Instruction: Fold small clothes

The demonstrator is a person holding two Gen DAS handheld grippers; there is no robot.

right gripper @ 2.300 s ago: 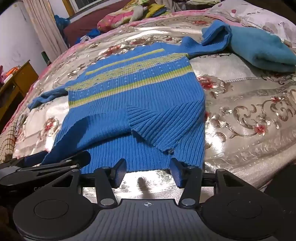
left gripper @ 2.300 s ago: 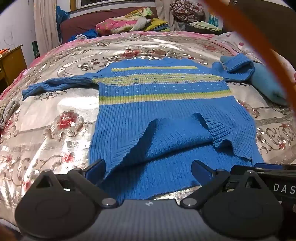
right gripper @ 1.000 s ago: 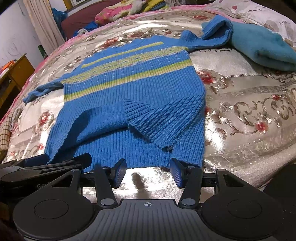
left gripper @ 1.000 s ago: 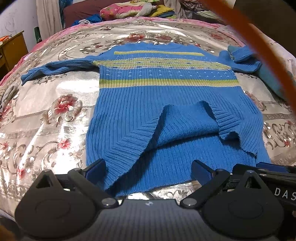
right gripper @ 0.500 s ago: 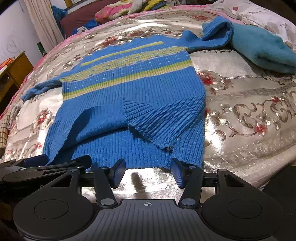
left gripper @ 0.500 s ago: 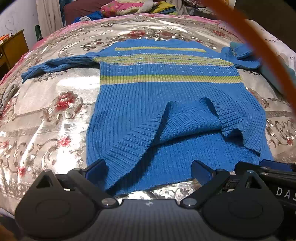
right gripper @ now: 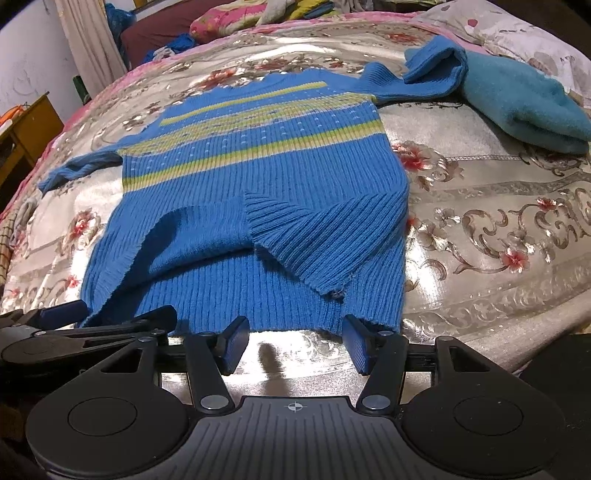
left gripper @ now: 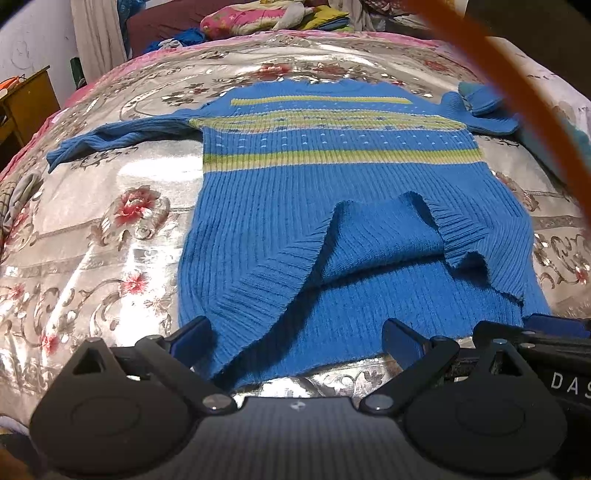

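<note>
A wide bed [left gripper: 110, 229] is covered by a shiny silver-beige bedspread printed with red flowers and scrolls, edged in pink at the far side. Beyond it, a dark red headboard [left gripper: 162, 27] is seen, with a heap of bright bedding [left gripper: 266, 20] piled against it. A pale curtain [left gripper: 99, 33] hangs at the far left beside a white wall, and a wooden cabinet [left gripper: 29, 103] stands at the left edge of the bed. A folded teal garment [right gripper: 524, 107] lies on the bedspread to the right, and a blurred orange cable [left gripper: 517, 74] crosses the upper right of the left wrist view.

A small blue knitted sweater [left gripper: 332, 177] is spread flat in the middle of the bed, neckline away from the cameras. Yellow-green stripes and rows of pale dots run across its chest. One sleeve [left gripper: 122, 138] is stretched out to the left; the other sleeve [right gripper: 424, 79] is bunched up, touching the teal garment. The ribbed hem [right gripper: 321, 243] is turned up unevenly, so that the lower layer is exposed at the near edge.

The left hand-held gripper [left gripper: 297, 334] is held at the near hem with its jaws spread wide, gripping nothing. The right hand-held gripper [right gripper: 295, 345] is also held apart and empty, just short of the hem's right part.
</note>
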